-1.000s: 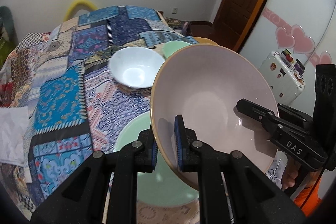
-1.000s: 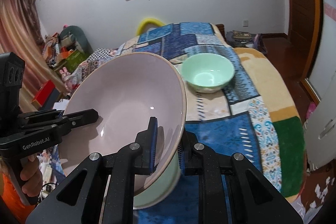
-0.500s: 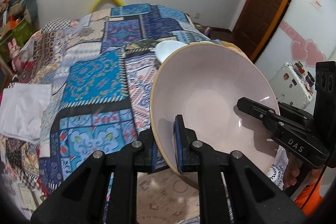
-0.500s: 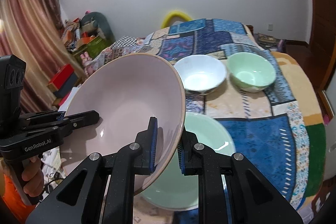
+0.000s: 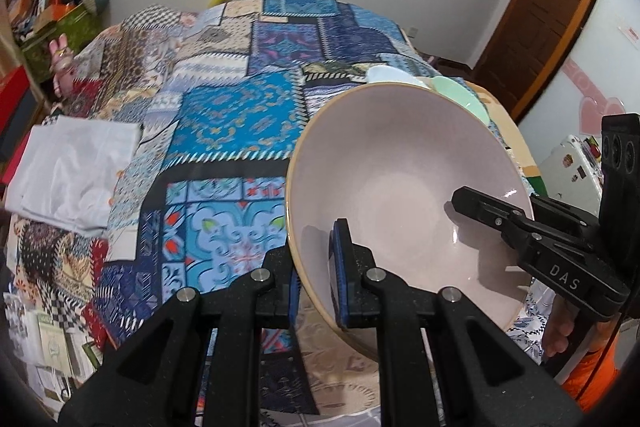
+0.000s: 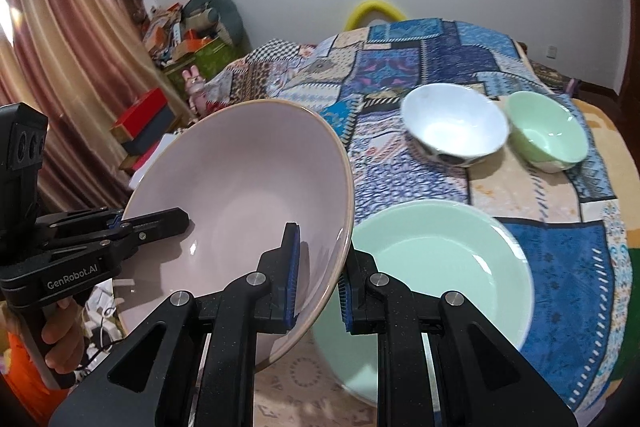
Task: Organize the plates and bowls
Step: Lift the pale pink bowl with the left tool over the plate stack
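Observation:
Both grippers hold one large pale pink bowl [image 5: 400, 187] in the air above the table. My left gripper [image 5: 316, 267] is shut on its left rim. My right gripper [image 6: 320, 275] is shut on the opposite rim of the pink bowl [image 6: 240, 187]. The right gripper [image 5: 520, 227] shows across the bowl in the left wrist view, and the left gripper [image 6: 120, 231] shows in the right wrist view. A large green plate [image 6: 440, 267] lies on the table right of the bowl. A white bowl [image 6: 454, 125] and a small green bowl [image 6: 546, 133] stand further back.
The table carries a patchwork cloth [image 5: 240, 115]. A white folded cloth [image 5: 76, 167] lies at its left edge. Boxes and clutter [image 6: 188, 35] stand by the curtain, a door [image 5: 552, 7] at the far right.
Both grippers have carried the pink bowl to the left, away from above the green plate; the plate, white bowl and small green bowl now show to the right of it.

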A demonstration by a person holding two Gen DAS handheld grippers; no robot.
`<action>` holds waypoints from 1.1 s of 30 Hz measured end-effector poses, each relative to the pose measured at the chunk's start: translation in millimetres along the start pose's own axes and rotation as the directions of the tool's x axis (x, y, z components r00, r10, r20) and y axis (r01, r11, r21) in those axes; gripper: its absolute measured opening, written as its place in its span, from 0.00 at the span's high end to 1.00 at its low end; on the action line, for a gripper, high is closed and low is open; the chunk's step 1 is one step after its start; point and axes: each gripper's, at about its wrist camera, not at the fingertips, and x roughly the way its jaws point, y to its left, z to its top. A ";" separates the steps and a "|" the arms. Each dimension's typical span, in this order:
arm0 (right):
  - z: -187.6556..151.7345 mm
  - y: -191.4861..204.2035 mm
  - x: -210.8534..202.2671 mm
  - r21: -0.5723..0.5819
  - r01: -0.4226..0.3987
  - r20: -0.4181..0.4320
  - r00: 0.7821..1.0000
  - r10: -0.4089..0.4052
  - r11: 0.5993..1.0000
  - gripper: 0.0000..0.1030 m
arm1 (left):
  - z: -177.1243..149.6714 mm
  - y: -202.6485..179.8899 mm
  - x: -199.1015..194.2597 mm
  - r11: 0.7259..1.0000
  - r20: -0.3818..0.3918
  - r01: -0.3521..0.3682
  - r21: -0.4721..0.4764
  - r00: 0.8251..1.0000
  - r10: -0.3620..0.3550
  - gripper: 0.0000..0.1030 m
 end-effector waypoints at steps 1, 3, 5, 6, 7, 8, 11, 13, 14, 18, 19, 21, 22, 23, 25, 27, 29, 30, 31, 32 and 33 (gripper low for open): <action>-0.1 2.8 2.6 -0.003 -0.003 -0.006 1.000 0.003 1.000 0.85 | -1.6 4.4 1.2 1.000 -0.003 -0.004 -0.008 1.000 0.004 0.87; -0.9 7.8 8.9 -0.010 -0.008 -0.020 1.000 0.007 1.000 0.85 | -4.8 12.9 3.1 1.000 -0.010 -0.010 -0.020 1.000 0.010 0.87; -2.1 14.0 17.1 -0.017 -0.014 -0.039 0.999 0.014 1.000 0.85 | -8.4 21.4 5.9 0.999 -0.019 -0.015 -0.033 1.000 0.014 0.87; -2.5 15.4 18.7 -0.019 -0.016 -0.044 0.999 0.015 1.000 0.85 | -10.1 24.9 7.2 0.999 -0.024 -0.017 -0.039 1.000 0.016 0.87; -3.5 18.0 22.7 -0.023 -0.019 -0.054 0.998 0.017 1.000 0.85 | -11.1 28.3 9.1 0.999 -0.028 -0.018 -0.043 0.999 0.016 0.87; -4.5 20.6 26.7 -0.027 -0.021 -0.063 0.998 0.019 0.999 0.85 | -13.1 32.4 10.9 0.999 -0.034 -0.020 -0.049 0.999 0.018 0.87; -7.3 27.2 36.5 -0.035 -0.024 -0.087 0.996 0.021 0.999 0.85 | -18.6 43.5 17.6 0.997 -0.050 -0.030 -0.064 0.998 0.027 0.87; -10.2 31.3 43.9 -0.041 -0.026 -0.107 0.994 0.021 0.999 0.85 | -21.4 49.3 21.5 0.997 -0.061 -0.034 -0.073 0.998 0.030 0.87; -11.8 33.0 48.2 -0.045 -0.027 -0.117 0.993 0.021 0.999 0.85 | -23.3 52.8 24.2 0.996 -0.068 -0.036 -0.079 0.997 0.031 0.87; -15.2 36.7 61.7 -0.051 -0.030 -0.154 0.988 0.022 0.998 0.85 | -29.9 64.5 34.9 0.994 -0.094 -0.038 -0.101 0.995 0.028 0.87; -16.3 37.3 64.6 -0.052 -0.030 -0.161 0.987 0.022 0.998 0.85 | -32.2 67.5 38.6 0.994 -0.103 -0.039 -0.105 0.994 0.028 0.86; -18.5 37.7 70.6 -0.055 -0.031 -0.177 0.984 0.021 0.998 0.85 | -35.8 71.1 43.5 0.993 -0.112 -0.040 -0.111 0.993 0.027 0.86; -20.2 37.8 74.3 -0.055 -0.033 -0.188 0.982 0.022 0.998 0.85 | -37.4 73.2 46.2 0.993 -0.118 -0.040 -0.115 0.993 0.026 0.86; -21.4 38.0 76.9 -0.055 -0.034 -0.197 0.980 0.023 0.998 0.85 | -39.3 75.9 49.4 0.992 -0.125 -0.040 -0.121 0.992 0.024 0.86; -23.5 37.8 82.5 -0.054 -0.036 -0.215 0.976 0.024 0.998 0.85 | -42.4 79.9 55.5 0.991 -0.138 -0.036 -0.132 0.990 0.018 0.86; -25.8 38.5 88.2 -0.057 -0.033 -0.230 0.973 0.020 0.998 0.85 | -45.4 82.8 62.4 0.990 -0.151 -0.038 -0.136 0.988 0.017 0.86; -27.6 37.7 93.4 -0.058 -0.032 -0.244 0.970 0.017 0.998 0.85 | -47.3 84.7 67.5 0.989 -0.162 -0.041 -0.140 0.987 0.018 0.86; -28.0 37.1 95.1 -0.059 -0.031 -0.248 0.969 0.015 0.998 0.85 | -47.8 85.9 69.2 0.989 -0.165 -0.041 -0.142 0.986 0.017 0.86; -29.0 37.3 96.9 -0.062 -0.030 -0.254 0.967 0.013 0.998 0.85 | -48.3 86.7 70.5 0.989 -0.166 -0.042 -0.143 0.986 0.018 0.86; -29.9 37.5 98.3 -0.066 -0.030 -0.258 0.966 0.012 0.997 0.85 | -49.0 87.5 72.3 0.989 -0.169 -0.043 -0.143 0.985 0.019 0.86; -30.3 38.4 99.4 -0.069 -0.028 -0.260 0.966 0.010 0.997 0.85 | -49.5 87.4 73.2 0.989 -0.170 -0.044 -0.142 0.985 0.020 0.86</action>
